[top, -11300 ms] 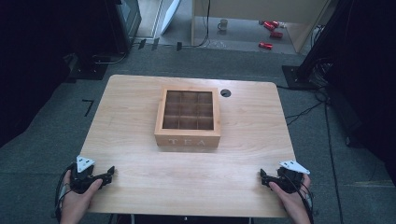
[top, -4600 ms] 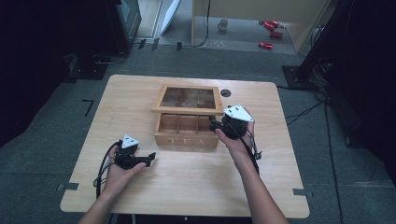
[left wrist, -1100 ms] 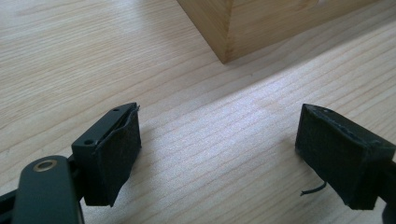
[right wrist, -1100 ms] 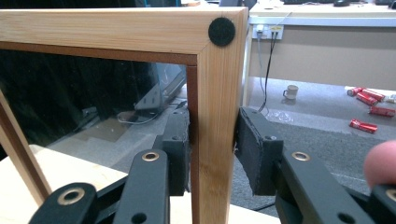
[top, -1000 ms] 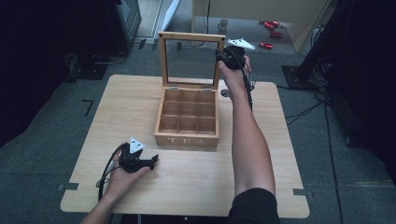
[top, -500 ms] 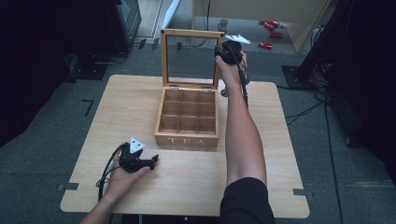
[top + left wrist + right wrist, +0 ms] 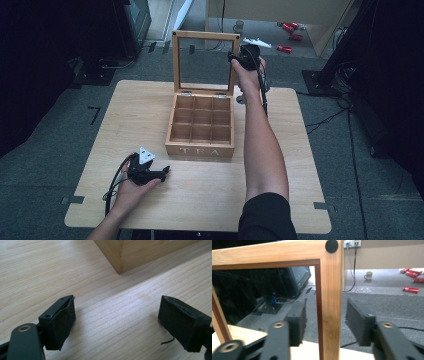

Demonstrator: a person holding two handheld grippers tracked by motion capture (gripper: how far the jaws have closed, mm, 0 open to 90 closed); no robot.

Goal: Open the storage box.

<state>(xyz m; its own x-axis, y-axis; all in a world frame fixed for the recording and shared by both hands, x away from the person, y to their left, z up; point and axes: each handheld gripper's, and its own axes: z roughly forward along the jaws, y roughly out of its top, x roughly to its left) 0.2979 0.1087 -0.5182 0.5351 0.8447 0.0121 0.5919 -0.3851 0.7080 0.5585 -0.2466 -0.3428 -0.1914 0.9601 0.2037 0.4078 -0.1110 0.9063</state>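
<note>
The lid point(image 7: 329, 290) stands upright between the right gripper point(image 7: 325, 322) jaws, which have just been opening and sit clear of its frame. The left gripper point(image 7: 162, 172), spread and empty, rests on the table point(image 7: 150, 110) with the box point(image 7: 200, 132) at its 1 o'clock.

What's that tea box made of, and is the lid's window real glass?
The tea box looks like pale, smooth-finished wood, possibly bamboo: fine straight grain shows on the lid frame. The window pane is clear and faintly reflective; whether it is glass or plastic cannot be told.
</note>
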